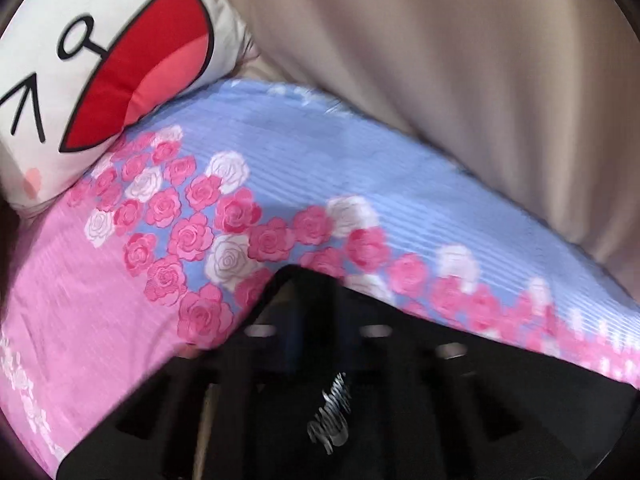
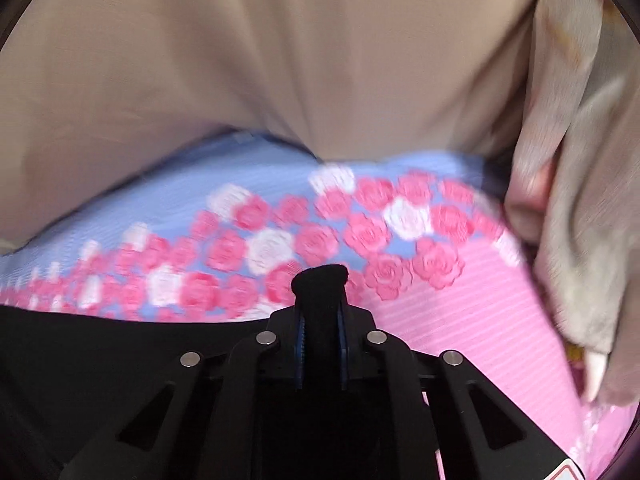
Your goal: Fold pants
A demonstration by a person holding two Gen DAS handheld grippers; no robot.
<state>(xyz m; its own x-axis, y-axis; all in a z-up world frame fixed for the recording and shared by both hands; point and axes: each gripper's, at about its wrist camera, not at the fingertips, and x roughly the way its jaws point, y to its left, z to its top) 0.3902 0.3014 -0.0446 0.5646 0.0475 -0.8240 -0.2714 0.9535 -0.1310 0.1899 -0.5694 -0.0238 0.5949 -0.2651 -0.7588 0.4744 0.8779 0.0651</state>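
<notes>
Between both tongs: black fabric pants (image 2: 100,344); right tongs (image 2: 320,280) clenched on a pinched fold; left tongs (image 1: 296,300) state untellable, cloth-covered; risk: thin pinch slipping out, fold collapsing onto rose-printed pink-and-blue bedsheet (image 2: 460,320).

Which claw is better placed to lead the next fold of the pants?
Right, probably: right claw visibly pinches a black fold of the pants. The left claw is buried under black cloth, grip unclear.
</notes>
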